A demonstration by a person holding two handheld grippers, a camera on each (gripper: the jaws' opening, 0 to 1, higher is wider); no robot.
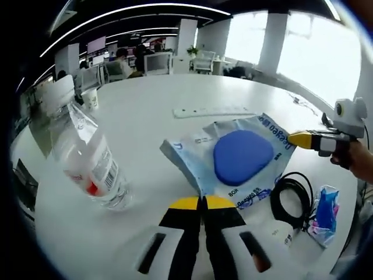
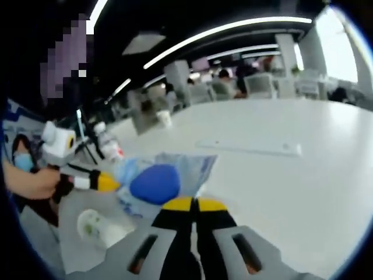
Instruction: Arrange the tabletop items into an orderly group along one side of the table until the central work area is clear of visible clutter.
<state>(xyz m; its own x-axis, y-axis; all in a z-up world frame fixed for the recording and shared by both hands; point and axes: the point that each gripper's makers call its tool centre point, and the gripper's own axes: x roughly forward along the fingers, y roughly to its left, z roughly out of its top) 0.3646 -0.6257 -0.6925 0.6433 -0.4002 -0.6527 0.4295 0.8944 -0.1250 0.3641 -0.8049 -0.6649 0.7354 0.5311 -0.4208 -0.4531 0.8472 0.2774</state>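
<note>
A light-blue wipes packet (image 1: 192, 153) lies in the middle of the white table (image 1: 145, 111) with a blue oval pad (image 1: 243, 156) on top of it. My left gripper (image 1: 202, 202) is shut, its yellow tips pinching the packet's near corner. My right gripper (image 1: 298, 140) comes in from the right, shut, its tip at the packet's far edge. In the right gripper view, my right gripper (image 2: 195, 204) is shut at the edge of the packet (image 2: 189, 166), the blue pad (image 2: 154, 184) sits just beyond it, and the left gripper (image 2: 108, 184) meets the packet from the left.
A clear plastic bottle (image 1: 87, 157) stands left of the packet. A white power strip (image 1: 213, 111) lies further back. A coiled black cable (image 1: 291, 198), a small blue packet (image 1: 326, 213) and a white cup-like thing (image 2: 96, 224) lie near the table's edge. A paper cup (image 1: 90, 98) stands far left.
</note>
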